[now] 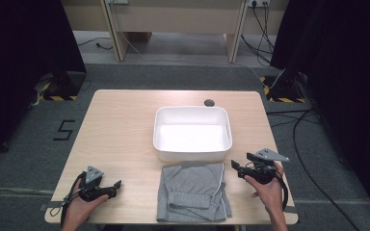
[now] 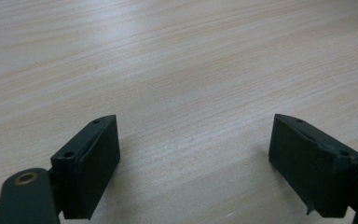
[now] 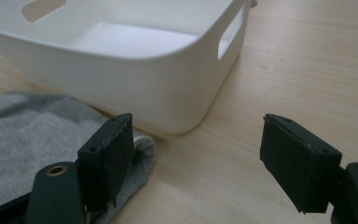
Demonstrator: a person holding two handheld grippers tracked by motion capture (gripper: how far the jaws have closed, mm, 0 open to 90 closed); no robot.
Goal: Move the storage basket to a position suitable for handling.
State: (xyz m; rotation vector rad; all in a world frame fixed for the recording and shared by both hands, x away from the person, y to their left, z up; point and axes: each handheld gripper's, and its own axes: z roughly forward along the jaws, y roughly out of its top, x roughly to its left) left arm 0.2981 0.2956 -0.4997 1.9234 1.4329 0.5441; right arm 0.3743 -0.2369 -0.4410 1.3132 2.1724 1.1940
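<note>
Table: a light wooden table (image 1: 125, 130) with pale grain, seen from above; a small dark round cap (image 1: 209, 102) sits in its far edge, just beyond the bin.
Bin: a white rectangular plastic bin (image 1: 192, 154) with cut-out handles stands at the middle of the table, its inside bare.
Garment: a grey folded cotton garment (image 1: 192, 190) with a white drawstring lies flat at the near edge of the table, its far edge touching or just short of the bin's near wall.
Left gripper: the black left gripper (image 1: 117, 185) is held low over the near left part of the table, well apart from the garment, its tip towards it; in the left gripper view (image 2: 193, 158) the jaws stand wide apart with bare wood between them.
Right gripper: the black right gripper (image 1: 235, 167) is held just right of the garment's far right corner, near the bin's near right corner; in the right gripper view (image 3: 196, 158) the jaws are spread wide, one over the garment's edge, the other over bare table, with nothing gripped.
Hands: the person's hands come in from the near edge, one on each gripper.
</note>
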